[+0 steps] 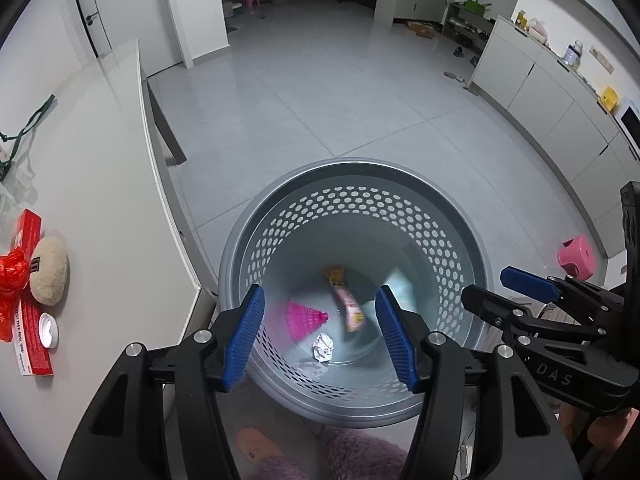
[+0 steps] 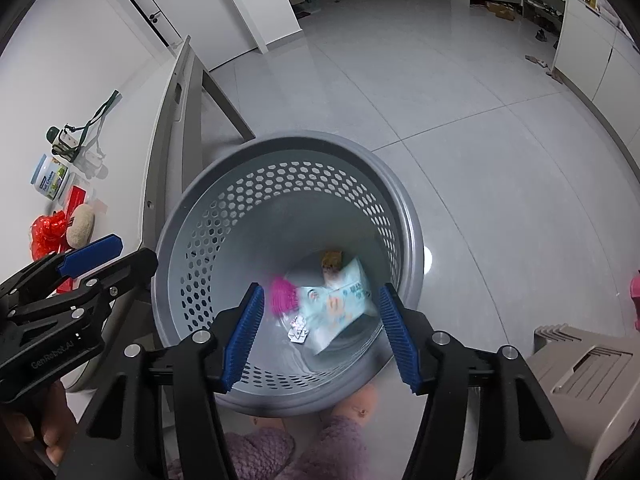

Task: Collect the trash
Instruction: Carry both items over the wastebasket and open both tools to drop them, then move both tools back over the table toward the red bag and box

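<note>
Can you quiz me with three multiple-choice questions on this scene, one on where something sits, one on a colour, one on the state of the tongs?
1. Where does the crumpled white paper lie?
A. on the table
B. in the grey bin
C. on the floor

2. What colour is the shuttlecock in the bin?
A. pink
B. green
C. white

3. How do the left tongs and right tongs stand?
A. both shut on trash
B. only the left open
C. both open, empty

Answers: 1 B, it rests on the bin's bottom. 2 A, its skirt is pink. 3 C, nothing sits between either pair of pads.
</note>
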`<action>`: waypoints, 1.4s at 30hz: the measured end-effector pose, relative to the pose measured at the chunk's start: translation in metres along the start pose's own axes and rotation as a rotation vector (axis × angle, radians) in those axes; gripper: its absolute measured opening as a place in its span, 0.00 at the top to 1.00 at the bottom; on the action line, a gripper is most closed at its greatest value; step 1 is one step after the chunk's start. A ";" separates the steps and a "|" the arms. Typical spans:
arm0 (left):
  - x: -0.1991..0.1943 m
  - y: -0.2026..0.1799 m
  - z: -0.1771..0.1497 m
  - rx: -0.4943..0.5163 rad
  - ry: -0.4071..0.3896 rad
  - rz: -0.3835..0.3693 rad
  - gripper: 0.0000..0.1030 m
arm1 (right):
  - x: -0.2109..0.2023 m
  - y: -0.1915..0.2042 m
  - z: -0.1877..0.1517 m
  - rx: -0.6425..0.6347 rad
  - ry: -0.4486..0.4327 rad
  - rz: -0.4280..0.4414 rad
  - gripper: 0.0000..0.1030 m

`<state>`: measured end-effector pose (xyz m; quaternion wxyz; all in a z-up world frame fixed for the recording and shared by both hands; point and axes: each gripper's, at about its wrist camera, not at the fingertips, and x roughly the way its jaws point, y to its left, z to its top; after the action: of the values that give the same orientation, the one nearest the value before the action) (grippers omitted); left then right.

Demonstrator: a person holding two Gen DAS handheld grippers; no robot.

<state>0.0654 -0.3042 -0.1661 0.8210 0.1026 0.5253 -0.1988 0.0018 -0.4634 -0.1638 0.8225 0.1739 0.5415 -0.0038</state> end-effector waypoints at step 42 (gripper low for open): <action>-0.093 0.074 -0.003 -0.177 -0.168 0.130 0.29 | -0.044 0.084 0.032 -0.174 -0.066 0.071 0.43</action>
<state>0.0608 -0.2166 -0.0867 0.8791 0.0466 0.4624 -0.1062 0.0286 -0.4021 -0.0899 0.8516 0.1206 0.5058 0.0668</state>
